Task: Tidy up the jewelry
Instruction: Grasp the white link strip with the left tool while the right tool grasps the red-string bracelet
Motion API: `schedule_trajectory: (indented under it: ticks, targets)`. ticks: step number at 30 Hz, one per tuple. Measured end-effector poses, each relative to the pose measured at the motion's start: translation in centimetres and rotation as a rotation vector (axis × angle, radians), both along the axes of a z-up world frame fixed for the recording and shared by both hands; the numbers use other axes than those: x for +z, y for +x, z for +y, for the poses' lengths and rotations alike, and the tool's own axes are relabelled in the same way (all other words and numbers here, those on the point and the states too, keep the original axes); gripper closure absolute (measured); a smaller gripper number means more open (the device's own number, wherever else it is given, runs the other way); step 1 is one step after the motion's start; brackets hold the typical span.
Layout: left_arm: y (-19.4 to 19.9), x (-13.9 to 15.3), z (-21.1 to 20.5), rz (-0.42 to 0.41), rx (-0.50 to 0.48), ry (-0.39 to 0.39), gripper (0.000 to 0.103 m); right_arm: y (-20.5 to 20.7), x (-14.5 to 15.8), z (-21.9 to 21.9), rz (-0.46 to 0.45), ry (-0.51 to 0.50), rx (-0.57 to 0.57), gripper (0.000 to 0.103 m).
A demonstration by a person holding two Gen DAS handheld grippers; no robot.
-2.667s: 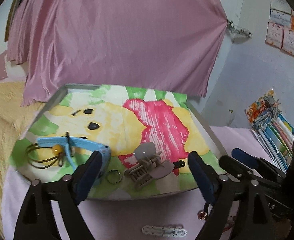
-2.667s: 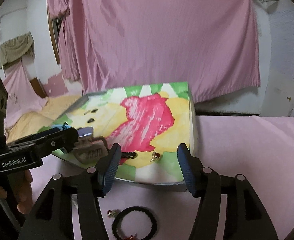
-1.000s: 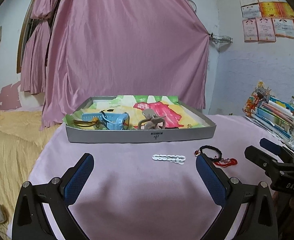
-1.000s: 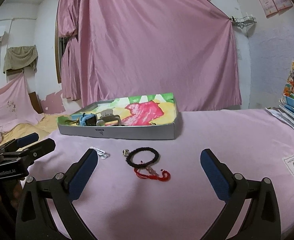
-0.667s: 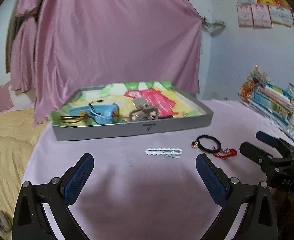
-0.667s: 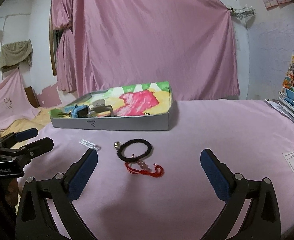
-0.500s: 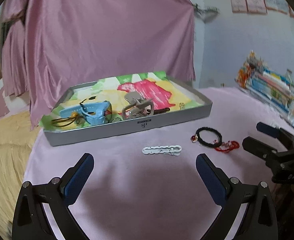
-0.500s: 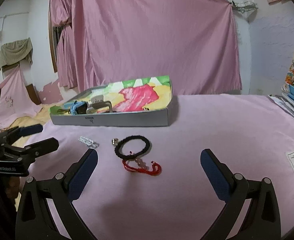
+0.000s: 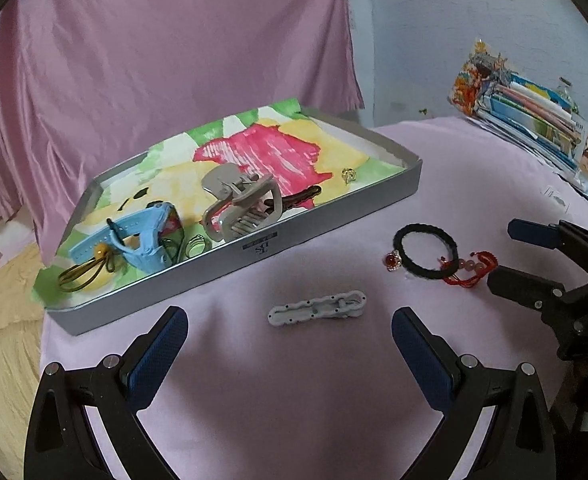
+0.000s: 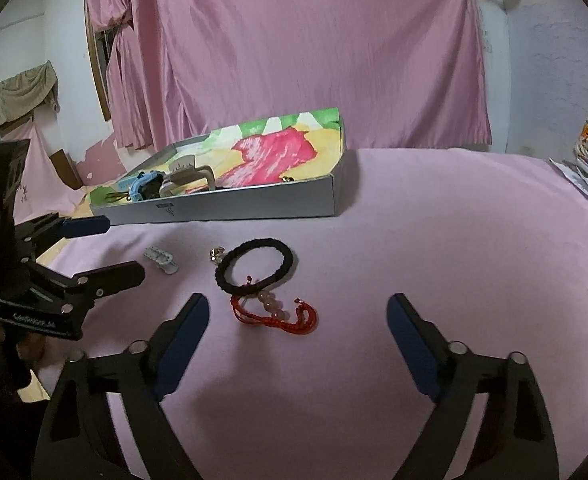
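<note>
- Both claws have come lower and nearer the loose pieces since the earlier frames.
- Left claw [image 9: 290,330] stands spread and empty, framing the white clip [image 9: 317,307] on the pink desk [image 9: 334,400].
- Right claw [image 10: 298,322] is closing with nothing between its pads yet; the red cord bracelet [image 10: 278,312] and black bracelet [image 10: 254,266] lie just ahead.
- Grey tray [image 9: 334,218] already holds the hair claw clip [image 9: 240,204] and blue strap [image 9: 142,236]; 3 pieces remain outside, likely next.

The right gripper [image 10: 297,320] hovers over the pink tablecloth [image 10: 434,248], jaws closing on nothing, a red braided cord bracelet [image 10: 274,314] just ahead touching a black elastic hair band [image 10: 254,266]; grey shallow tray [image 10: 254,204] beyond.
</note>
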State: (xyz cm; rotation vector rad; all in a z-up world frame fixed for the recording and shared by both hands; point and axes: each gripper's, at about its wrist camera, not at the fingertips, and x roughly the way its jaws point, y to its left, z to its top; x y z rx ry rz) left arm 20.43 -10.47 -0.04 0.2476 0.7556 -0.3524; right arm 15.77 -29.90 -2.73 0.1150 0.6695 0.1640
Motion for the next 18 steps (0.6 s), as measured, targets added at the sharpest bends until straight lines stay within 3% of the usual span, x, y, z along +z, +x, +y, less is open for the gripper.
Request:
schedule_trajectory:
  ticks: [4, 6, 12, 18]
  targets:
    - [1.1, -0.4, -0.3, 0.064, -0.022, -0.018, 0.001, 0.5, -0.2, 0.2, 0.026, -0.004, 0.001, 0.025]
    - [1.6, -0.7, -0.3, 0.089, -0.028, -0.024, 0.001, 0.6, -0.3, 0.2, 0.036, -0.007, 0.002, 0.032]
    - [2.2, -0.7, -0.9, 0.09, -0.062, -0.03, 0.001, 0.8, -0.3, 0.6, 0.045, -0.02, 0.007, 0.037]
    - [2.3, -1.0, -1.5, 0.12, -0.117, -0.033, 0.032, 0.9, -0.1, 1.2, 0.046, -0.03, 0.038, 0.055]
